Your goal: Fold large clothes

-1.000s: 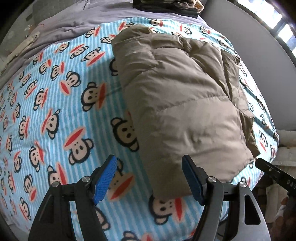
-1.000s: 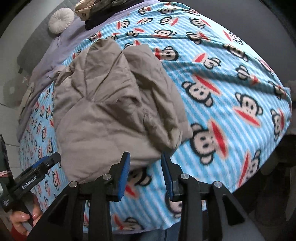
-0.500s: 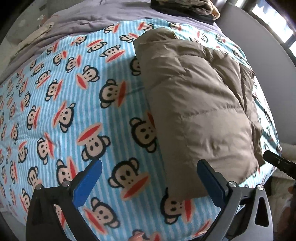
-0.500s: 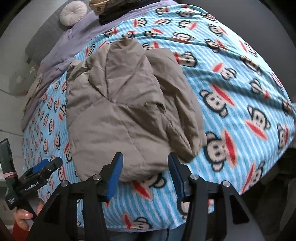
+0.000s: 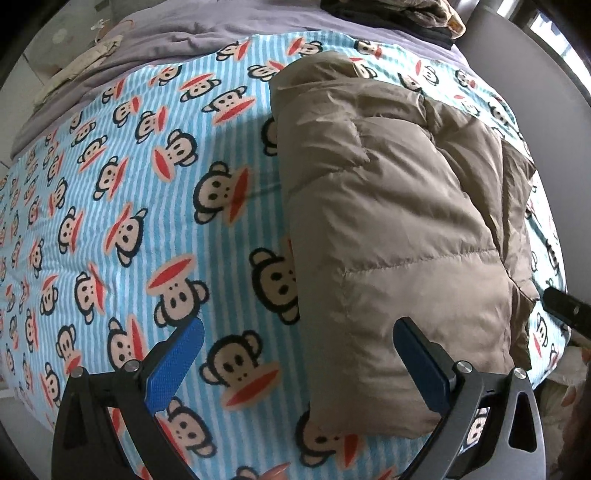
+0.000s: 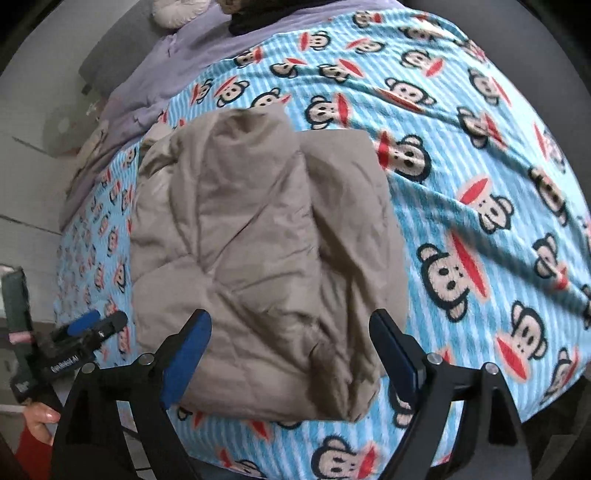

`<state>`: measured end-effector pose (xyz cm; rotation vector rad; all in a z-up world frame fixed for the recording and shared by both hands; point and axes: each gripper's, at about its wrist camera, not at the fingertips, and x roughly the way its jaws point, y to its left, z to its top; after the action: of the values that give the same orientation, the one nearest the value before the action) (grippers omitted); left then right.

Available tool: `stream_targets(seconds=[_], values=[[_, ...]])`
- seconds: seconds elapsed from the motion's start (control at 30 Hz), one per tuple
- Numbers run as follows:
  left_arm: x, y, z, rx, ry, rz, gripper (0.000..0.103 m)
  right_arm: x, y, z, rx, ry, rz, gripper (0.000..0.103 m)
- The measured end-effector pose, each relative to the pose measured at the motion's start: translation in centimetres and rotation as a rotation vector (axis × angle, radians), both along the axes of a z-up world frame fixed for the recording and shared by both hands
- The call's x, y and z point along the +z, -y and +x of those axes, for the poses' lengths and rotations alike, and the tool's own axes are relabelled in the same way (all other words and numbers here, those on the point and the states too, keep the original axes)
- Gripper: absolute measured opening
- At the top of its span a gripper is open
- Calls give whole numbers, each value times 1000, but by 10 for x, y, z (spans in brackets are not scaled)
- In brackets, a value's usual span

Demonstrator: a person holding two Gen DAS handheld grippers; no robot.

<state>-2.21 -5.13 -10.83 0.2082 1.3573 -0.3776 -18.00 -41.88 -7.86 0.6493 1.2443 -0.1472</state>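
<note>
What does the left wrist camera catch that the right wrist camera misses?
Only the left wrist view shows the bright window at top right. Only the right wrist view shows a round white cushion and a hand holding the other tool. Both show the folded tan puffer jacket on the monkey-print blanket.

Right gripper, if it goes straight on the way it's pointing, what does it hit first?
Most likely the folded tan puffer jacket: its near edge lies between the opening fingers of the right gripper, nothing pinched. Depth is unclear, but the monkey-print blanket is just beneath.
</note>
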Motion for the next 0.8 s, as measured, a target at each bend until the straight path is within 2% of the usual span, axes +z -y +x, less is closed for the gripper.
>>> stream_targets(seconds=[0.23, 0.43, 0.53, 0.63, 0.8], values=[[-7, 4, 4, 0, -40, -20, 103, -24, 44, -3, -52, -7, 92, 89], [-16, -10, 18, 49, -103, -83, 103, -46, 80, -6, -93, -56, 178, 89], [-29, -20, 30, 68, -216, -196, 103, -58, 96, -9, -117, -57, 274, 89], [-35, -27, 38, 96, -288, -311, 103, -71, 103, -9, -106, -58, 386, 89], [-39, -30, 51, 89, -333, -487, 103, -82, 105, -2, -54, -82, 385, 89]])
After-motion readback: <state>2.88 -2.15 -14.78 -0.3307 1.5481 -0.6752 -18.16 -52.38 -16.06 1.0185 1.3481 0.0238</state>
